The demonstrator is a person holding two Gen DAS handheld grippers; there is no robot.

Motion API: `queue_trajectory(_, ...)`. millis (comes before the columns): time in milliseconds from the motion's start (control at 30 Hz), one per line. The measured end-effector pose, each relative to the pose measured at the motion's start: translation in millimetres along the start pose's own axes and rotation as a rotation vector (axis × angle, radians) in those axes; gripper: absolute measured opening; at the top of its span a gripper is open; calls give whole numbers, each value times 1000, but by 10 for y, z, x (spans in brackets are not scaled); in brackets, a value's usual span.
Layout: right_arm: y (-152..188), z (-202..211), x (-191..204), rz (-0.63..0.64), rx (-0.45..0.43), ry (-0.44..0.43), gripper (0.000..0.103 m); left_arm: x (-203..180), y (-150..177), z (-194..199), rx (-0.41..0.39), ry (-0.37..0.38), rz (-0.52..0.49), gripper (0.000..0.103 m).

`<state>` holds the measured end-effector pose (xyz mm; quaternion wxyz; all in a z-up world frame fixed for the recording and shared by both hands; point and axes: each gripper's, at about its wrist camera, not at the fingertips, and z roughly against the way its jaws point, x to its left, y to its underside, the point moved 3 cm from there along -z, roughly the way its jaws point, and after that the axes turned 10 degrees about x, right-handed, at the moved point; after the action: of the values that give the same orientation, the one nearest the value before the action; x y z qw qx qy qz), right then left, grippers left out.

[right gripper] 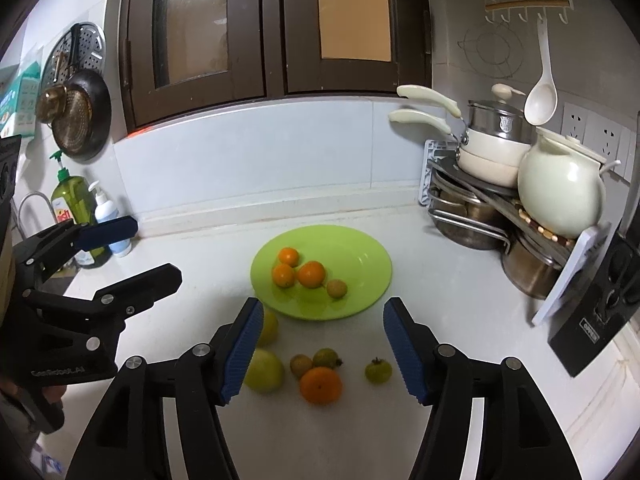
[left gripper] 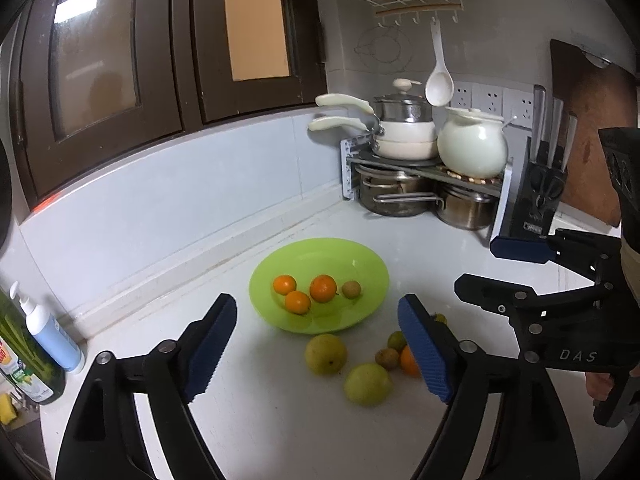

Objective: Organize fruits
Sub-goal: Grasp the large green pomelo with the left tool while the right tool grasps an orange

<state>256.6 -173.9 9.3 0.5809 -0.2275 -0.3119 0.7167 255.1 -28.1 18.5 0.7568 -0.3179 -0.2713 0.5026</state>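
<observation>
A green plate (left gripper: 360, 256) (right gripper: 360, 248) on the white counter holds three small oranges (left gripper: 323, 288) (right gripper: 311, 274) and one brownish fruit (left gripper: 351, 289) (right gripper: 336, 288). In front of it lie two yellow-green fruits (left gripper: 325, 354) (right gripper: 264, 372), an orange (right gripper: 321, 385), two small brownish fruits (right gripper: 301, 364) and a small green fruit (right gripper: 377, 372). My left gripper (left gripper: 320, 352) is open and empty above the loose fruits. My right gripper (right gripper: 320, 356) is open and empty above them too; it also shows in the left wrist view (left gripper: 476, 268).
A corner rack with pots (left gripper: 404, 184) (right gripper: 480, 208) and a white jar (left gripper: 472, 148) stands at the back right, a black knife block (left gripper: 540, 196) beside it. Soap bottles (left gripper: 52, 340) (right gripper: 76, 208) stand at the left by the backsplash.
</observation>
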Motion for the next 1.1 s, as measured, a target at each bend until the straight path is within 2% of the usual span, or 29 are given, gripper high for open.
queue_trajectory(267,218,-89,-6,-11,40,-3,63,-69,152,-71,9,6,-18,90)
queue_trajectory(567,453,-244,-7,17,100,29,63,-155,394,-249,54,18,-40,91)
queue_trajectory(1100,685,-706,16,78,212,10,63,-218,678,-775,153,61,-105,90)
